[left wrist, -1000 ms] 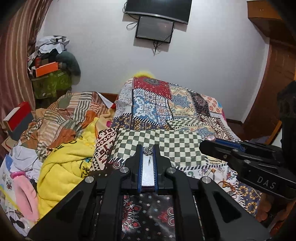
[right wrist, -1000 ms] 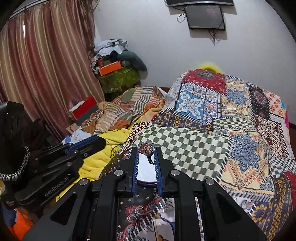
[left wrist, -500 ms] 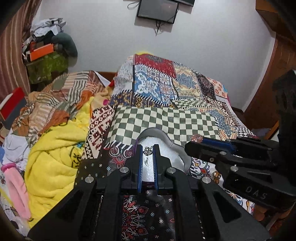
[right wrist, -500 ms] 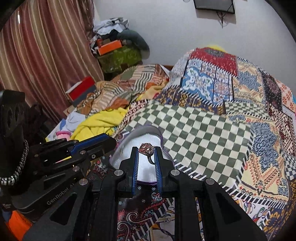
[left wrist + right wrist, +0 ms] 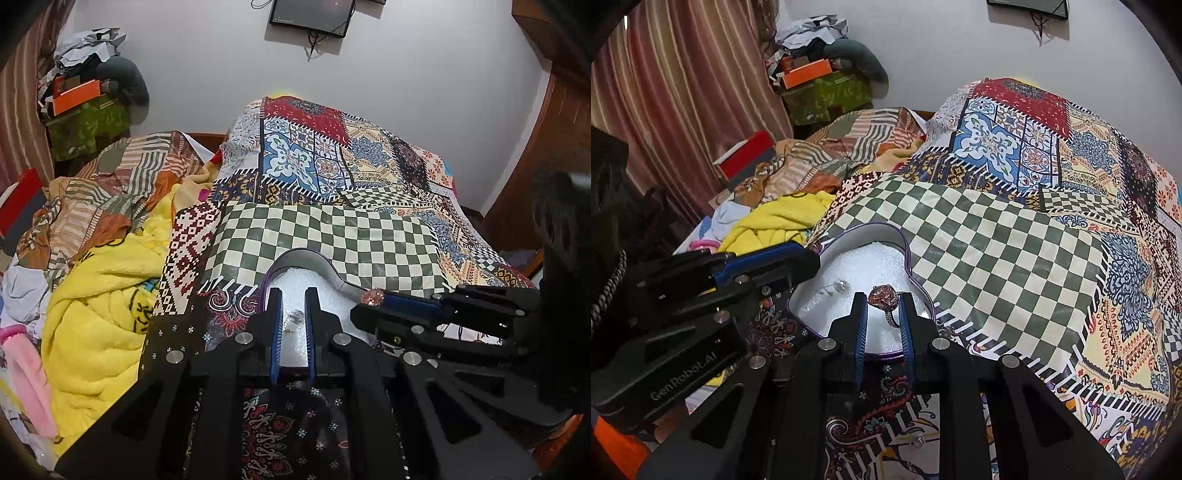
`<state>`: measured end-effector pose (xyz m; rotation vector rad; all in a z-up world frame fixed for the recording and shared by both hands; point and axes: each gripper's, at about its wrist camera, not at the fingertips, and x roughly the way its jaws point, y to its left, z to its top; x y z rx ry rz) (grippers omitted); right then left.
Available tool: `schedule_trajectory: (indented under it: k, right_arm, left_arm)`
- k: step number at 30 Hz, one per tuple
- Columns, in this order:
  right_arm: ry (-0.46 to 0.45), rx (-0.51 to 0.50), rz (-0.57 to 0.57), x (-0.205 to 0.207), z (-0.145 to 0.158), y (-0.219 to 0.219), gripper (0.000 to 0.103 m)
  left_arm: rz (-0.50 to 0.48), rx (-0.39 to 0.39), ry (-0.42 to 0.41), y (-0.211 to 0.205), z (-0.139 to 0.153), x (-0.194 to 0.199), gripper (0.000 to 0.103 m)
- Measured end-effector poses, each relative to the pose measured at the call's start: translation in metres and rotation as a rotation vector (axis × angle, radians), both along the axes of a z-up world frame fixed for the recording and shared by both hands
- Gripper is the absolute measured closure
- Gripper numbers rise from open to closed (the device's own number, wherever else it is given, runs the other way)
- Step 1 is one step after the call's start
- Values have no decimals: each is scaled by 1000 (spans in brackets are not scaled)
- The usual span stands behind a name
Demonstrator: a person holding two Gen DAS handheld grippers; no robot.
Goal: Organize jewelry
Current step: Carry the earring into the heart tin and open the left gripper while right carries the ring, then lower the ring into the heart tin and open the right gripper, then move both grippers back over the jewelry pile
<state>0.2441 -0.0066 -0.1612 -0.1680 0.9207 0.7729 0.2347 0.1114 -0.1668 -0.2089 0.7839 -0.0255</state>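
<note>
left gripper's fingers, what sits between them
A small earring lies loose on the white foam between the left gripper fingers, in the left wrist view.

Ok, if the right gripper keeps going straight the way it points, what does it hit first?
Probably the white foam inside the heart-shaped box: the right gripper, shut on the ring, points down over it. Past that comes the box's far wall, then the checkered quilt. Depth is unclear.
</note>
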Motion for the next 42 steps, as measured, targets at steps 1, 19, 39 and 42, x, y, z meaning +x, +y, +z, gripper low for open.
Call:
schedule_trajectory:
  k: [1,19,39,42]
  right_arm:
    - [-1,-1,0,0,0,0,87]
    - [-91,38,-88,-9,39,-34,62]
    - [-178,83,-290,-42,91,-135,62]
    - [-175,68,-316,-46,88,-151,62]
  left_arm:
    - [0,3,2,0,1,0,94]
    - [35,26,-54,2,38,-15,78]
    - [-70,54,-95,-57,75,-49,73]
    - [-98,48,-66,-70,68,-49,73]
